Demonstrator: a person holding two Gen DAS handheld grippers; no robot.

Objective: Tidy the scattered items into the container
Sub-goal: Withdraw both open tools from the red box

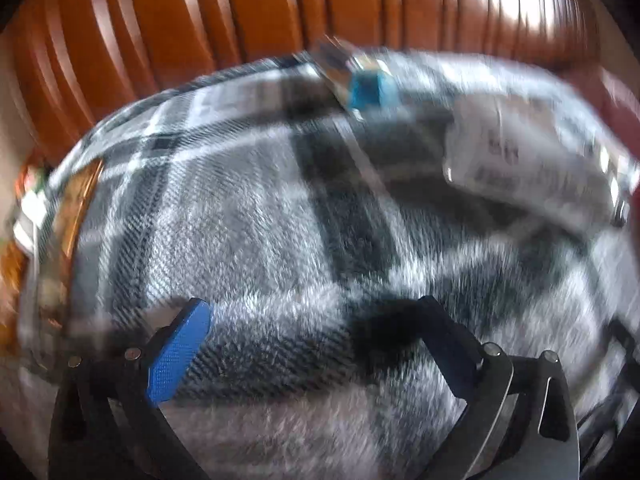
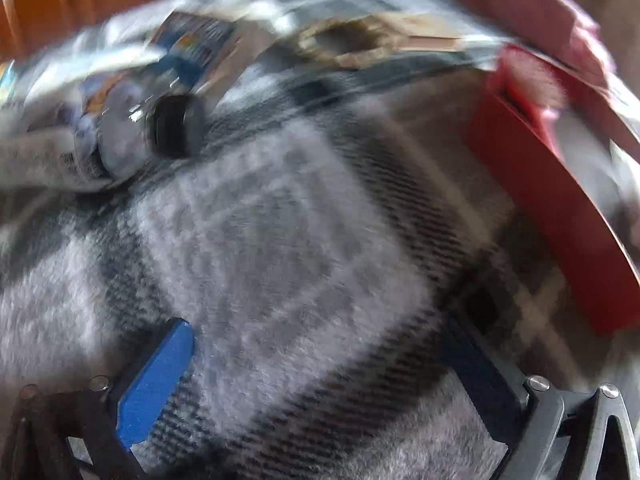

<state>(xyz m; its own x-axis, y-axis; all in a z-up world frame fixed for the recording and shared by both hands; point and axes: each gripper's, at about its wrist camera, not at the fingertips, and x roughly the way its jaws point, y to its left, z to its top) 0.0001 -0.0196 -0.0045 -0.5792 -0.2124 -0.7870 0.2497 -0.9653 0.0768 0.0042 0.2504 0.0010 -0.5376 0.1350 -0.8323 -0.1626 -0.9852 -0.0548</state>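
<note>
Both views are motion-blurred. My left gripper point(image 1: 312, 312) is open and empty above a grey plaid blanket point(image 1: 260, 220). Ahead of it lie a small blue-and-white item point(image 1: 366, 88) at the far edge and a clear plastic bottle with a white label point(image 1: 532, 160) on its side at the right. My right gripper point(image 2: 324, 320) is open and empty over the same blanket point(image 2: 280, 220). A clear bottle with a black cap point(image 2: 160, 120) lies at its upper left, a tan packet point(image 2: 360, 44) lies farther back, and a red container point(image 2: 560, 200) stands at the right.
Orange-brown wooden slats point(image 1: 240, 8) rise behind the blanket. A glossy orange snack packet point(image 1: 76, 208) lies at the blanket's left edge. Pink fabric point(image 2: 540, 4) lies behind the red container.
</note>
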